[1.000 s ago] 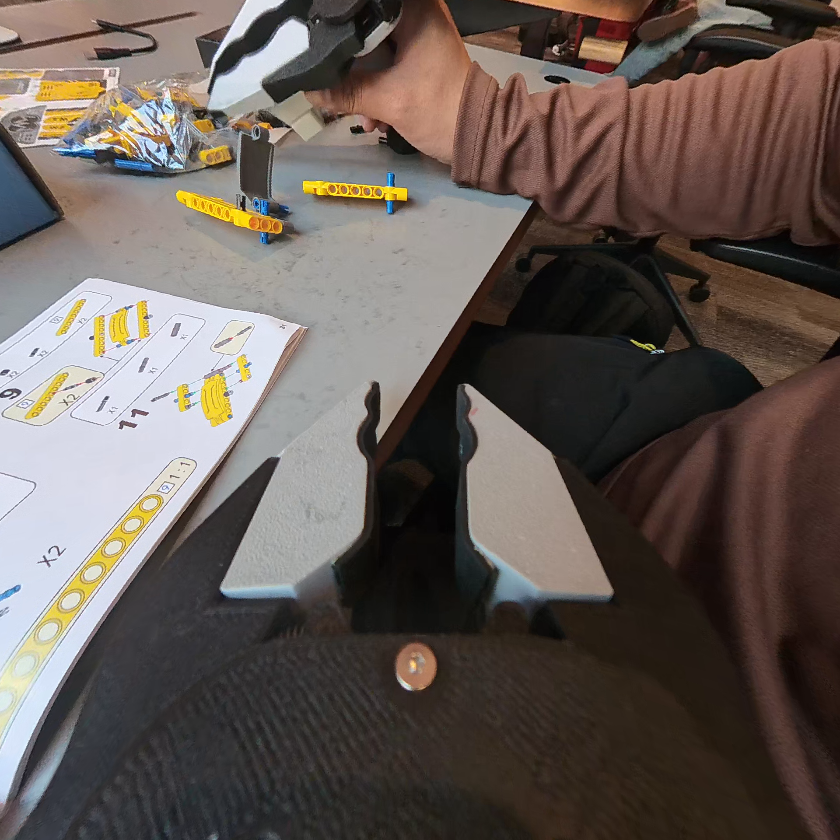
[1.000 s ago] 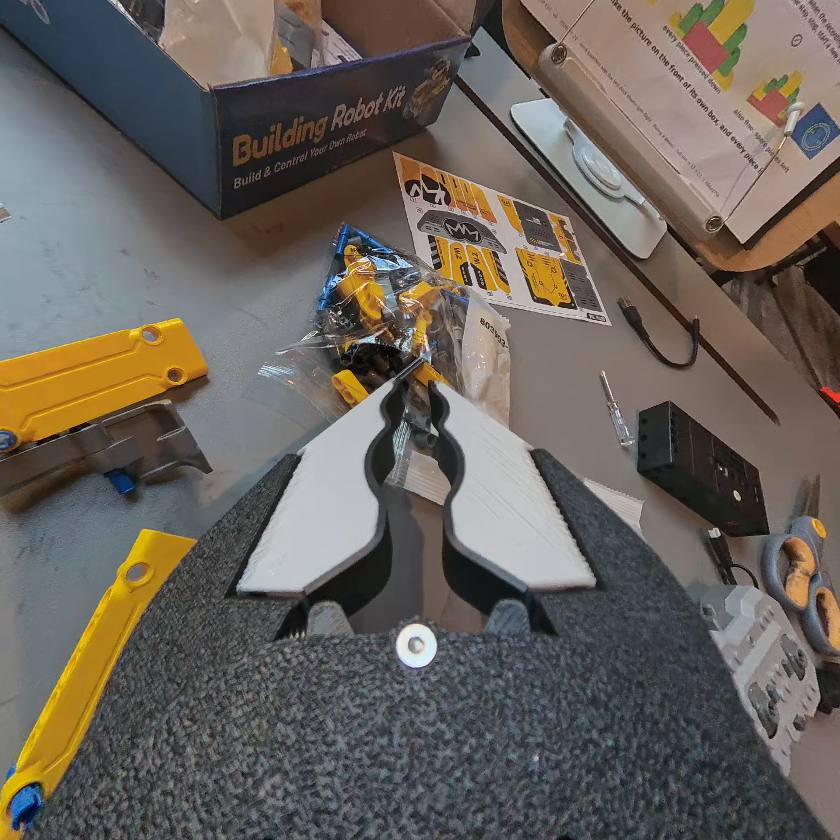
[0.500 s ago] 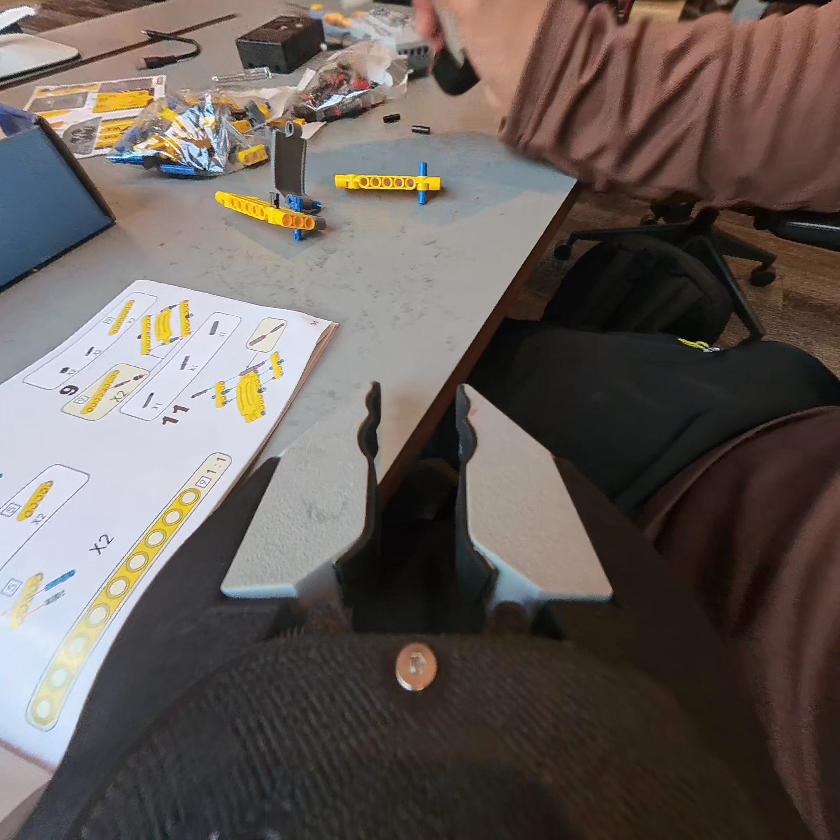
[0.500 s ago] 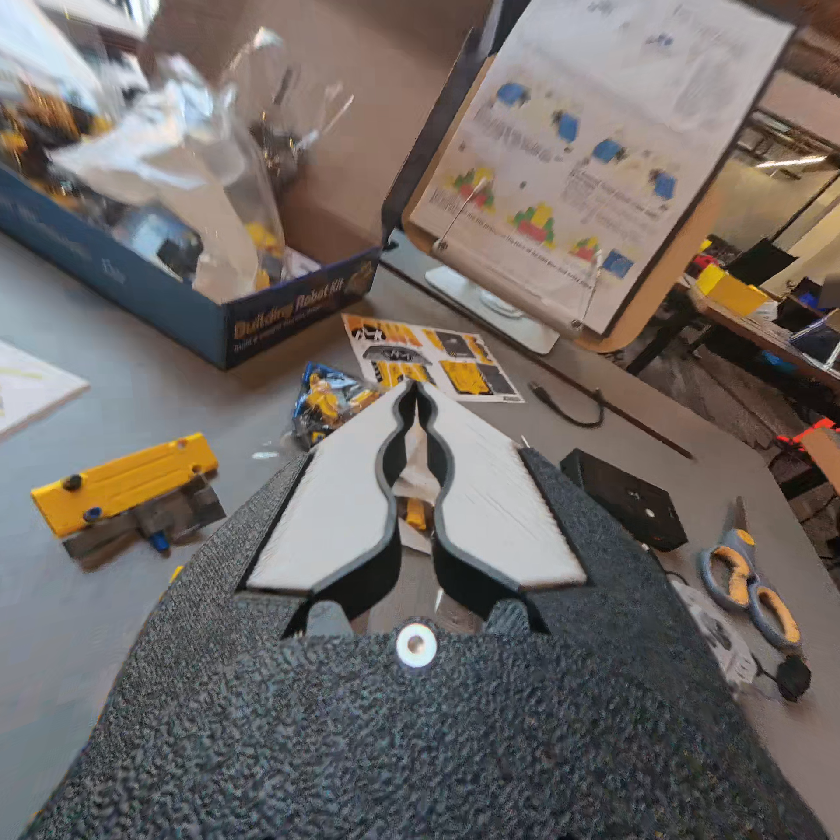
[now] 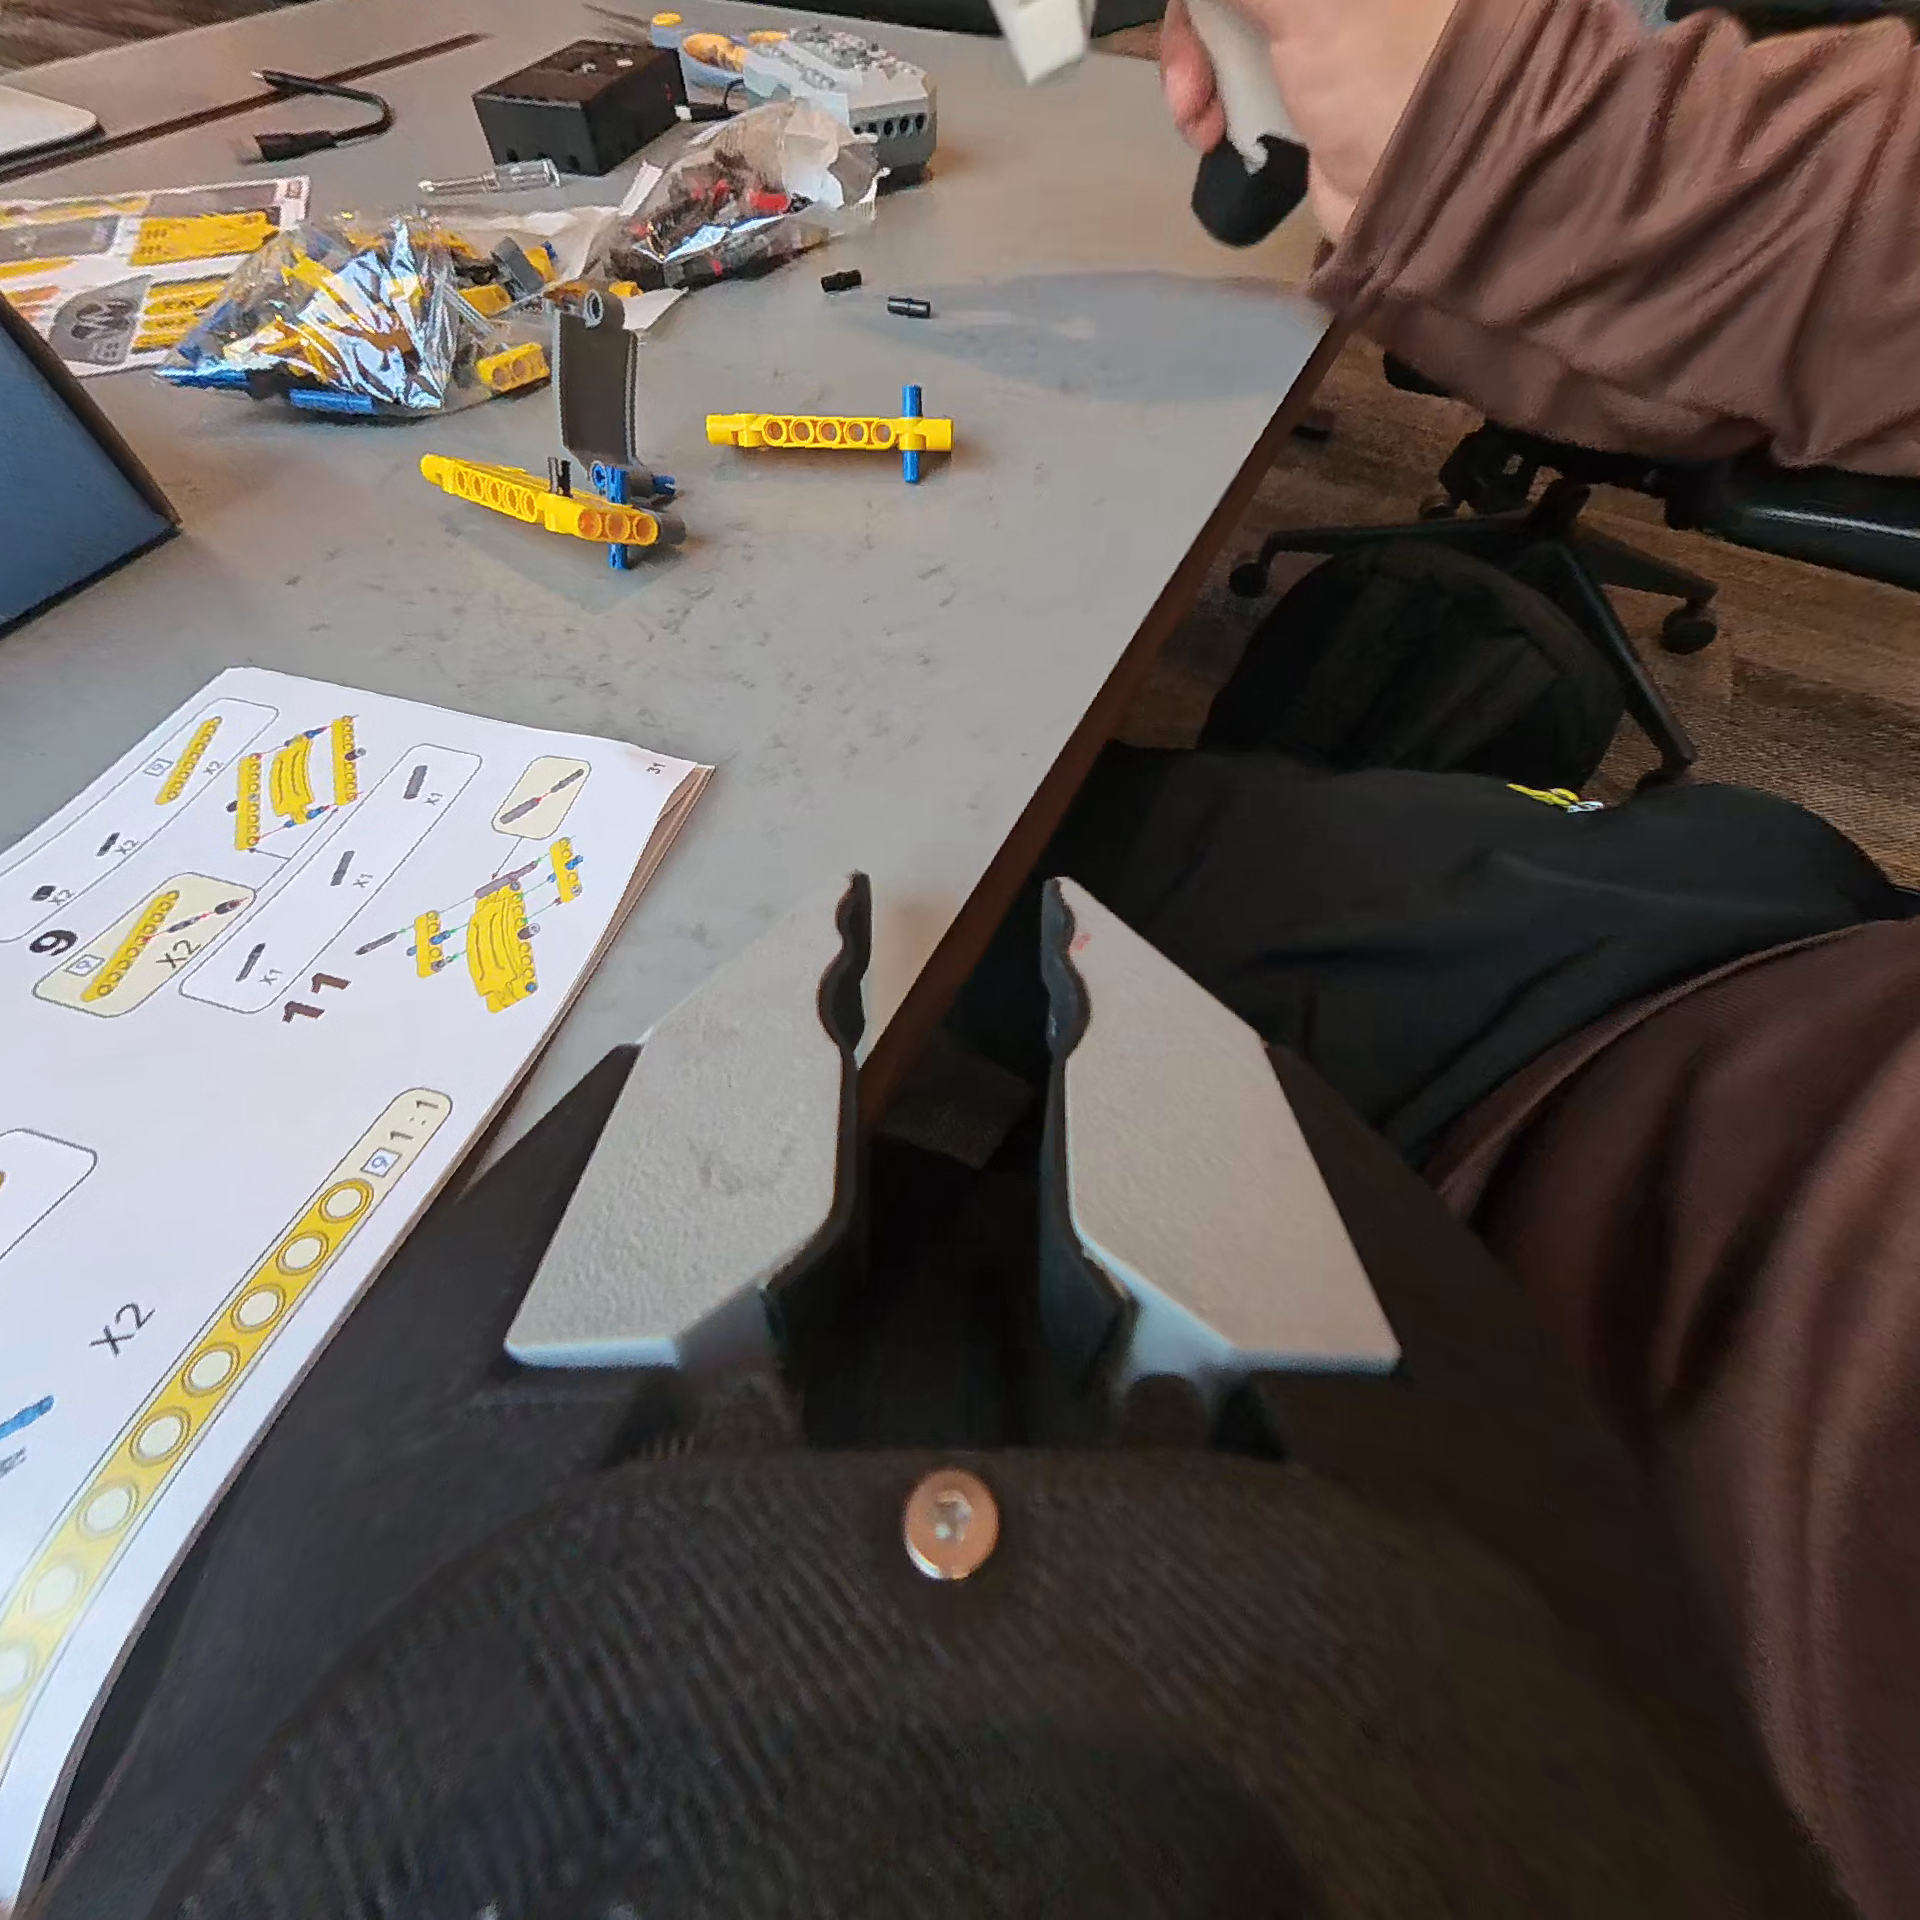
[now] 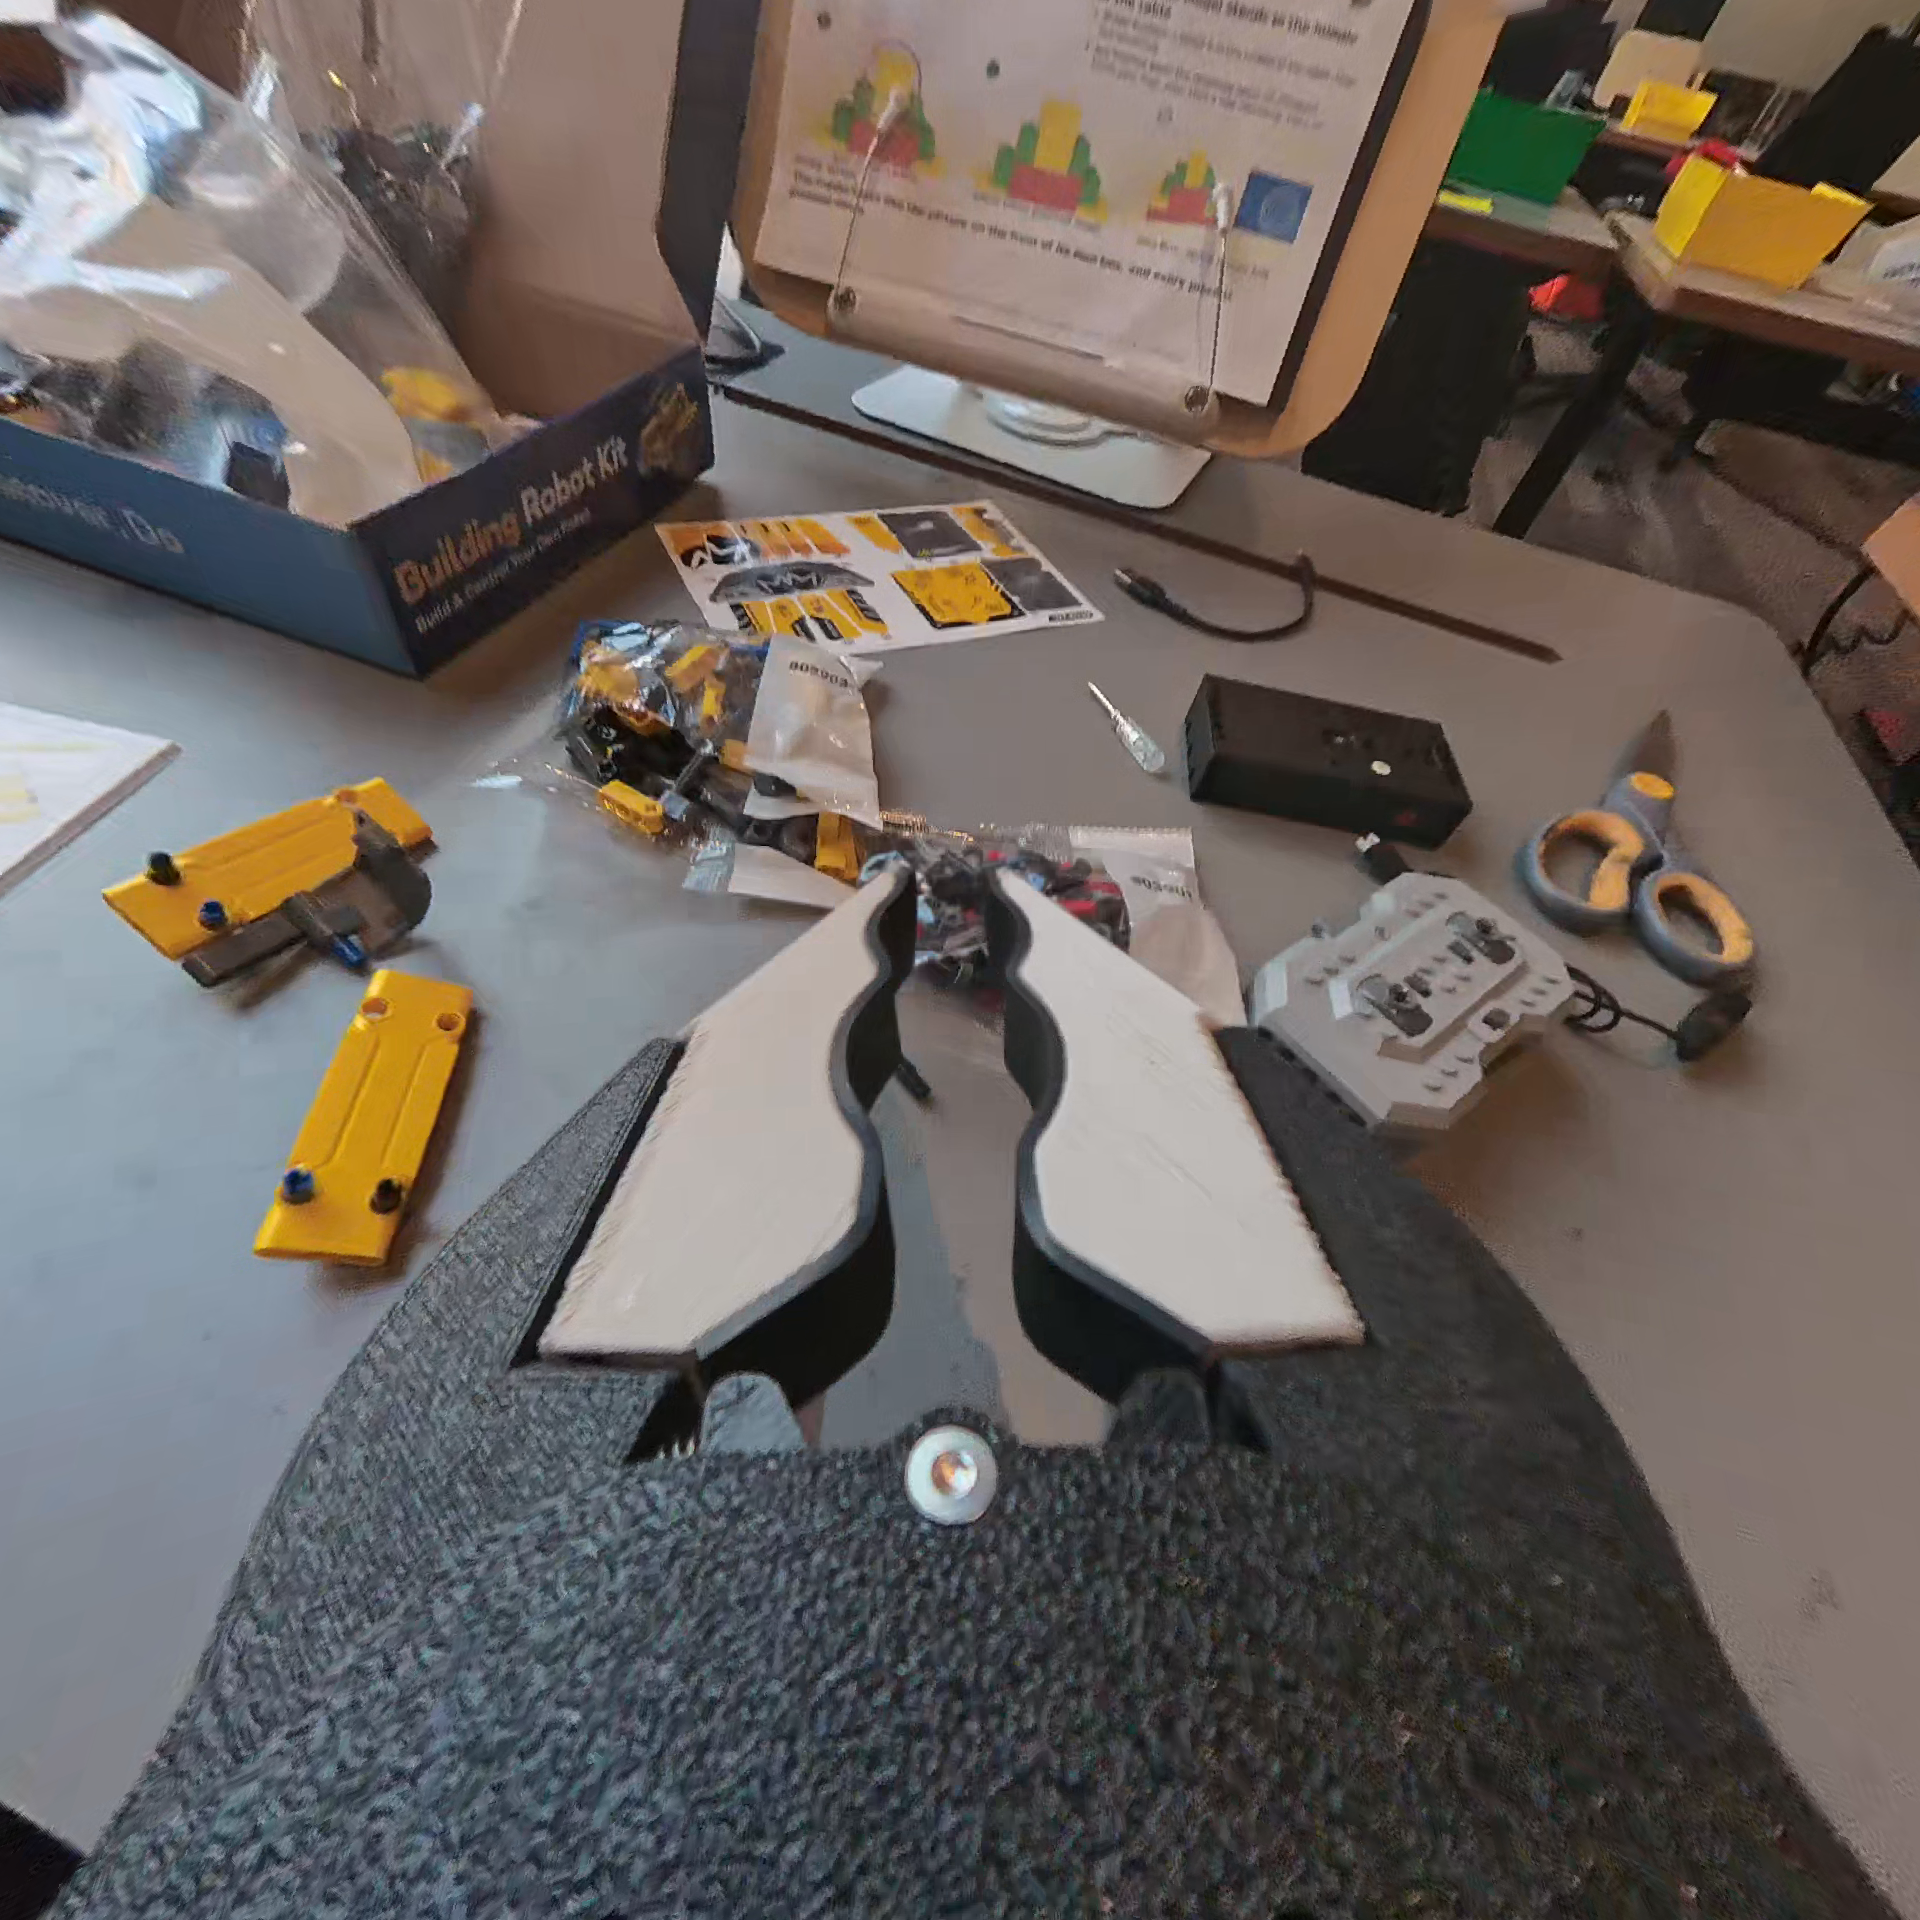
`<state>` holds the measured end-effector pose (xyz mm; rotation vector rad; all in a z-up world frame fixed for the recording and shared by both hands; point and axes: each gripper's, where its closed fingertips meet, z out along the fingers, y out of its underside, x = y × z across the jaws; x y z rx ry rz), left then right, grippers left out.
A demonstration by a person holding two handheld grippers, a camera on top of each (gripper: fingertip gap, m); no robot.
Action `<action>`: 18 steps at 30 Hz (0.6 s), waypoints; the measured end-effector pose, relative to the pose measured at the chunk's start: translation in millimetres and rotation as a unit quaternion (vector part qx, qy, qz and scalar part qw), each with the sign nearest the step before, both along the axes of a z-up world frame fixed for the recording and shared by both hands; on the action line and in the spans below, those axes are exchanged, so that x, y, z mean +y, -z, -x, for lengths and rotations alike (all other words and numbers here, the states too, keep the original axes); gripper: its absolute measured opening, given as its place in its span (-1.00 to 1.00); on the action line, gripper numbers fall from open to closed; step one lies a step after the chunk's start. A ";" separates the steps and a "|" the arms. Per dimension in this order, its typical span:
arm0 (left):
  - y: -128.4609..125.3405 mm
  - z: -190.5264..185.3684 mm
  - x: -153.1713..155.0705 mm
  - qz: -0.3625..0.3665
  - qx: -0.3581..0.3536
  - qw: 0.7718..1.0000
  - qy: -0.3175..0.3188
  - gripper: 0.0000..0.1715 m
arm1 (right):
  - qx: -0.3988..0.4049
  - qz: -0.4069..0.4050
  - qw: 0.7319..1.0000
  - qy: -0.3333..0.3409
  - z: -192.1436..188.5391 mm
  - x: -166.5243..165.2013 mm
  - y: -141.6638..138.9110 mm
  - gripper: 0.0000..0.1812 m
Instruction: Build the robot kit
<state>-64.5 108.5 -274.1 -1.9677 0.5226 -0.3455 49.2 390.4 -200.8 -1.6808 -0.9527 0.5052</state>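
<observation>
My right claw hung empty, its jaws parted, above a crinkly bag of small parts on the table. It looked light and slippery; I judged a pinch at its loose edge best. My left claw gaped empty over the table's edge.

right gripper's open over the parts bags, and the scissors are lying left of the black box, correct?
Not quite. The right wrist view shows the scissors to the right of the black box, not left. The right gripper is open, over the parts bags.
</observation>
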 end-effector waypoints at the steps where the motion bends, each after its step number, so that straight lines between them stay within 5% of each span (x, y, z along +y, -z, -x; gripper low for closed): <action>1: -0.1 -1.0 0.4 0.001 -0.004 1.000 0.003 -0.65 | -0.008 0.002 1.000 0.000 -0.6 1.5 7.0 -0.85; 7: 0.7 -7.1 -2.7 0.011 -0.017 1.000 0.022 -0.64 | -0.060 -0.047 0.997 0.010 -3.2 11.3 26.0 -0.86; 18: -21.5 5.0 -3.5 -0.001 -0.123 0.992 0.021 -0.69 | -0.035 -0.100 0.994 0.032 16.4 17.1 6.2 -0.88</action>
